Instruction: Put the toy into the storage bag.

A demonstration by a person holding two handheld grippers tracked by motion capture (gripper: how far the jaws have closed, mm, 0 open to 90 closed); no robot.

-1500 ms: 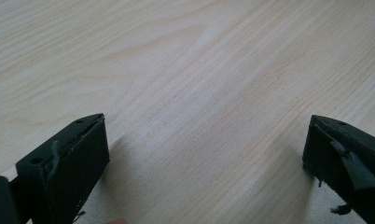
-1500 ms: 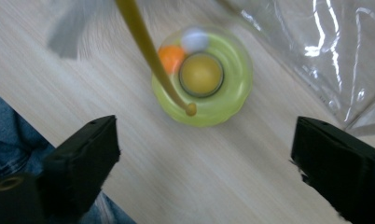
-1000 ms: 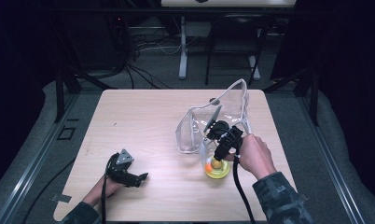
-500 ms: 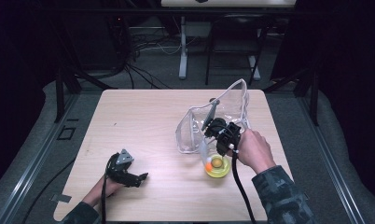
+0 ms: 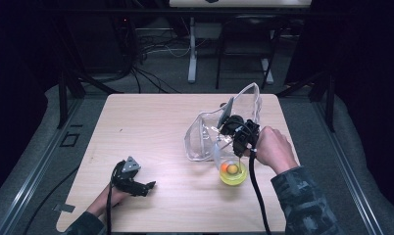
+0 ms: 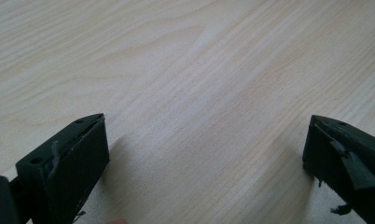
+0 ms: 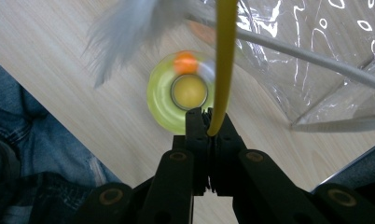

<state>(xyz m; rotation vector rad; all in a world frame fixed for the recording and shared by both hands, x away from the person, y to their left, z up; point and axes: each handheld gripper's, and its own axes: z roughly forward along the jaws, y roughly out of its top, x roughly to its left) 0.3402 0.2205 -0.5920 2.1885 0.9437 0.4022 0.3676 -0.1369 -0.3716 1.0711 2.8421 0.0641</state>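
A round yellow-green base [image 5: 233, 175] holding an orange ball [image 5: 232, 168] sits on the table's right half. My right gripper [image 5: 236, 136] hovers just beyond it, shut on a thin yellow rod [image 7: 224, 56]. In the right gripper view the jaws [image 7: 207, 123] pinch the rod's lower end directly above the base [image 7: 164, 98]. A blurred white feather tuft [image 7: 125, 28] hangs at the rod's far end. My left gripper [image 5: 145, 186] rests low at the front left, open, with bare wood between its jaws [image 6: 206, 149].
A crumpled clear plastic bag [image 5: 205, 134] lies right beside the base, behind my right gripper. A grey stick [image 7: 307, 58] lies in or on it. The wooden table [image 5: 151, 127] stands over a dark floor with cables and stands beyond.
My right gripper has lifted slightly and drifted away from the base toward the bag, the yellow rod still in it. The left gripper has stayed put.
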